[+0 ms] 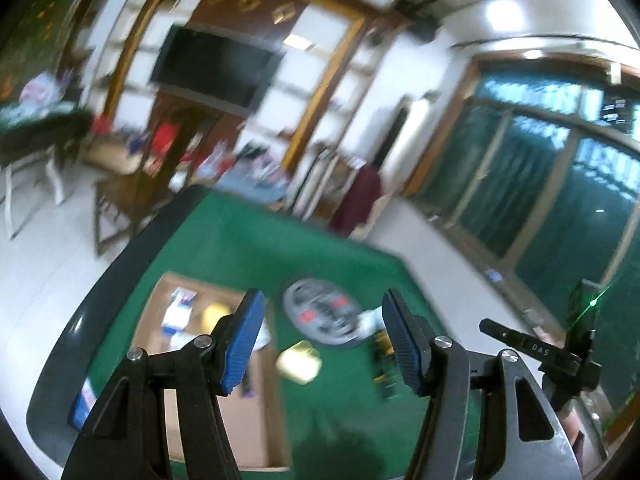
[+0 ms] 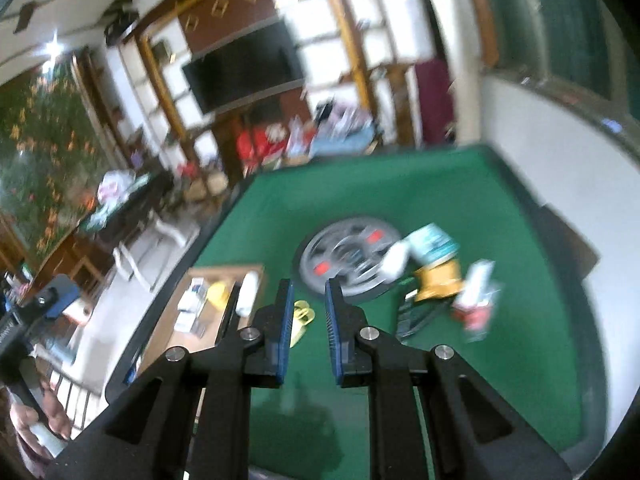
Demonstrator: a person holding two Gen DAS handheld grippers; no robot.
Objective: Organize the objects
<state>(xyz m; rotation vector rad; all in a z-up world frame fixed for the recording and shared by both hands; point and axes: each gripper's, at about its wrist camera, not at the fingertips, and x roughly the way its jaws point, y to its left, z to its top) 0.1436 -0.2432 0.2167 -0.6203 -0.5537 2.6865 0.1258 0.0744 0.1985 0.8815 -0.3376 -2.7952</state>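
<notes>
A green felt table [image 2: 460, 184] is seen from above through two hand-held grippers, both views smeared by motion. At its centre a round grey dial [image 2: 352, 258] with red patches is set, and it is taken here as the landmark.

Left of the dial, a shallow cardboard box [image 2: 208, 308] is laid along the table edge; small cartons, a yellow item and a white bottle [image 2: 248, 294] are already gathered in it, so it is judged to be the collecting place. Right of the dial, loose things are heaped, apparently awaiting sorting: a teal-and-white packet [image 2: 434, 242], a yellow pouch [image 2: 438, 280] and a red-and-white carton [image 2: 476, 306]. Just below the dial, a small yellow object [image 1: 299, 361] is left alone on the felt.

The left gripper [image 1: 322, 344] is held about half open with nothing between its blue pads, the small yellow object lying on the felt beneath the gap. The right gripper [image 2: 308, 330] is drawn to its narrowest and is empty; the heap lies to its right.
</notes>
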